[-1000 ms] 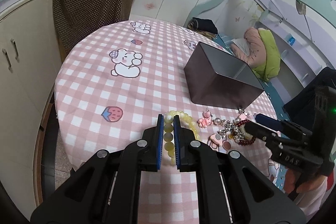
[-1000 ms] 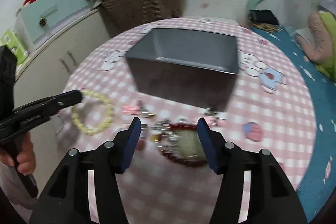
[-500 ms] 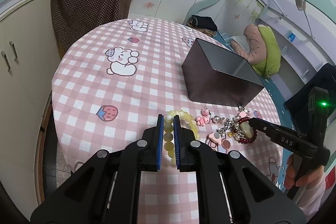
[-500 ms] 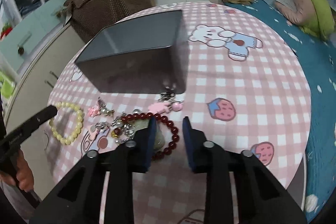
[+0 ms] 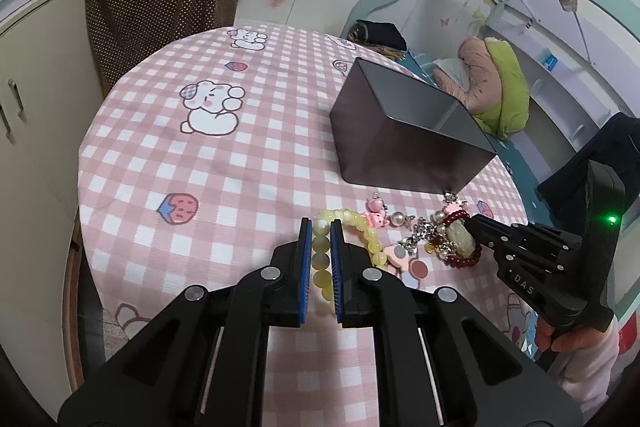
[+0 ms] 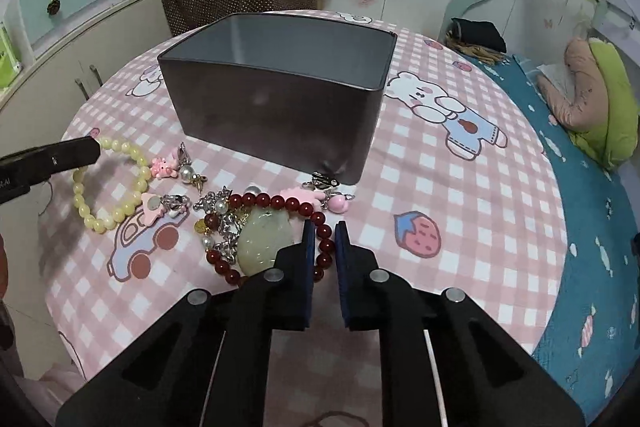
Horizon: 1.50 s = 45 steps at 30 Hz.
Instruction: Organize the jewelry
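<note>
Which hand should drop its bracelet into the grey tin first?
Right, probably. Its gripper grips the red bracelet just before the tin; the left gripper with the yellow bracelet sits farther off.

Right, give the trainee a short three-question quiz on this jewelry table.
1. True or false: the jaws of the left gripper are shut on the yellow bead bracelet.
2. Which piece do the right gripper's jaws pinch: (a) the pink bear charm, (b) the red bead bracelet, (c) the grey tin box?
3. Fill in: the pale green pendant lies inside the loop of ____ beads.

Key: 1 true; 2 b; 3 red.
</note>
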Tool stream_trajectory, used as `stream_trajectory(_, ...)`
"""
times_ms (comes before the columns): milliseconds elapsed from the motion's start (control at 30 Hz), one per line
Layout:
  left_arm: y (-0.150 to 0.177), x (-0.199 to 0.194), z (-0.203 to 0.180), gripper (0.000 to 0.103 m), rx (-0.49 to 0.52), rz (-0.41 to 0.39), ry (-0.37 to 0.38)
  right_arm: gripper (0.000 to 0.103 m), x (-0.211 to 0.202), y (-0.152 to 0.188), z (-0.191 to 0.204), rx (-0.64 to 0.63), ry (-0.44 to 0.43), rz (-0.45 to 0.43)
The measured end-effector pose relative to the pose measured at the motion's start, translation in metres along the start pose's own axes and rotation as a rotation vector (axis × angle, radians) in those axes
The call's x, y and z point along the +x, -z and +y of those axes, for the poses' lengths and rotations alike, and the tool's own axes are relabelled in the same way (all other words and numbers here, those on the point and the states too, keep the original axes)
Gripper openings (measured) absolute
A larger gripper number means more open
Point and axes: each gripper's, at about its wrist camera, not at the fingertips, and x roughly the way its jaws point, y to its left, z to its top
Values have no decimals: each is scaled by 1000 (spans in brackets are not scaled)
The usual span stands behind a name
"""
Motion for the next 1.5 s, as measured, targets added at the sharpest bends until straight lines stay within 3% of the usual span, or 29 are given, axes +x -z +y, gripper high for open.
stream_trajectory(233,-6,-15,-6,10,15,-47,1,7,-10,-6,-7,103,-64,-26)
stream_trajectory(600,-26,-42,-24,9,74,-155,16,7,-59,-28,7,64,-92,-173)
stream_trajectory(1100,-63,-69,-66,9,181,-294,54,7,-91,-67,5,29,-45,-321)
stream_trajectory(1300,-77,-57,-80,9,212,-300,63,7,-87,-87,-2,40,-29,-351)
stream_trajectory(1500,-88,-26,-82,10,215,-250,60,8,-62,-95,-8,52,-37,-319)
